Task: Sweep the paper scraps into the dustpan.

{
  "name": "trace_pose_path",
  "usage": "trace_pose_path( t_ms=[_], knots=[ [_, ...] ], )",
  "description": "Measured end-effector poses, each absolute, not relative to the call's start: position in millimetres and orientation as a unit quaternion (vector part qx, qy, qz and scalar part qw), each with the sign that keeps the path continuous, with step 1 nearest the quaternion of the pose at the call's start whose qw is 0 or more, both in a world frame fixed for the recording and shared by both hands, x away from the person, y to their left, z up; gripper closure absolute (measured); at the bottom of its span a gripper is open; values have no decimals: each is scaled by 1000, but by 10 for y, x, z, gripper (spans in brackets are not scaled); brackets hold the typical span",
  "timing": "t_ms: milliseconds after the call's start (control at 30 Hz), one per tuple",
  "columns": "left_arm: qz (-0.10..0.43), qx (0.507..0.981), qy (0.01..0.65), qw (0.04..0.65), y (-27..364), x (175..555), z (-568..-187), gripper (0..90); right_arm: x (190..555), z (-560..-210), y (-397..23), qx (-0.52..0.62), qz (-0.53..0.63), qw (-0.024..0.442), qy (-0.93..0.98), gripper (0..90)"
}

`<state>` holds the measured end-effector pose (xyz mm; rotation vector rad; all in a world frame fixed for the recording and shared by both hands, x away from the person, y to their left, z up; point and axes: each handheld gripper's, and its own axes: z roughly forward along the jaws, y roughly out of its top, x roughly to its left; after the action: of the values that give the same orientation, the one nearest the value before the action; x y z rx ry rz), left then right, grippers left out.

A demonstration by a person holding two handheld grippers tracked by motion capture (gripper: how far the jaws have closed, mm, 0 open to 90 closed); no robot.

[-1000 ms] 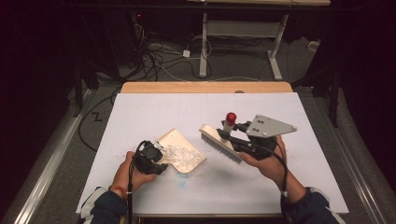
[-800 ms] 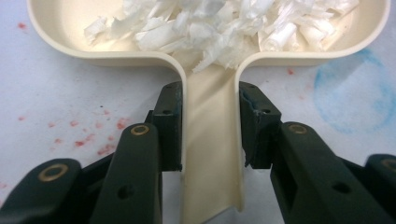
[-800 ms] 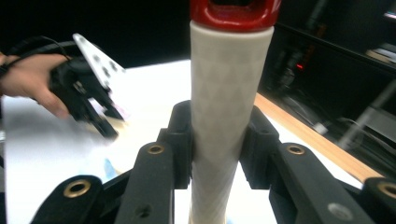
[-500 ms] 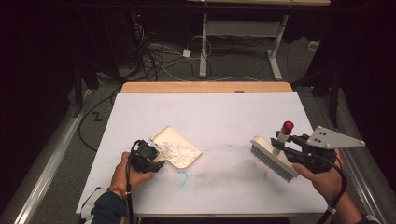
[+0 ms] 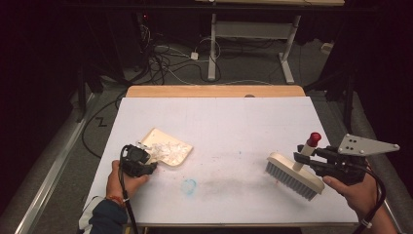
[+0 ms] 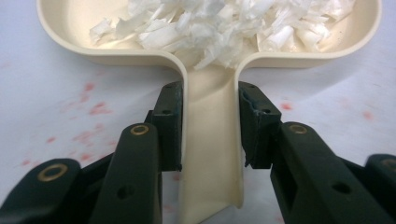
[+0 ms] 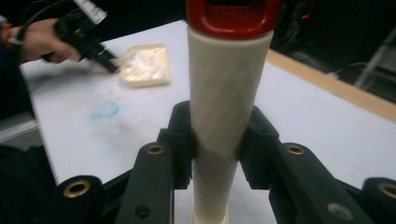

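- At the bench's right edge: my right gripper, fingers pinching the cream red-capped brush handle, has swung away from the dustpan.
- Left gripper: fingers clamp the cream plastic dustpan's handle; white paper shreds inside; sweeping looks done.

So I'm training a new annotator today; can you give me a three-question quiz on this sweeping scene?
1. True or false: the cream plastic dustpan holds white paper shreds.
2. Which gripper holds the cream brush with the red-tipped handle? A) left gripper B) right gripper C) neither
3. Fill in: the left gripper clamps the dustpan by its ____.

Key: 1 true. 2 B, the right gripper is shut on the brush handle, at the table's right side. 3 handle.
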<state>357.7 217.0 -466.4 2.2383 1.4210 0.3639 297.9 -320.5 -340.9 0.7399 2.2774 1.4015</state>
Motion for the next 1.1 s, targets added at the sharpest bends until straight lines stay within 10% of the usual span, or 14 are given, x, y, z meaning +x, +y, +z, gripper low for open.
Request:
trace_pose_path(
  t_ms=[533, 800, 1100],
  knots=[
    [124, 813, 498, 275, 2060, 3331, -4688, 434, 3380, -3589, -3137, 281, 470, 144, 824, 690],
    [212, 810, 424, 345, 2123, 3043, -4621, 209, 3710, -3649, -3163, 325, 471, 140, 808, 667],
    [257, 803, 392, 369, 2149, 2791, -4645, 181, 4193, -3751, -3010, 388, 418, 168, 804, 599]
  ],
)
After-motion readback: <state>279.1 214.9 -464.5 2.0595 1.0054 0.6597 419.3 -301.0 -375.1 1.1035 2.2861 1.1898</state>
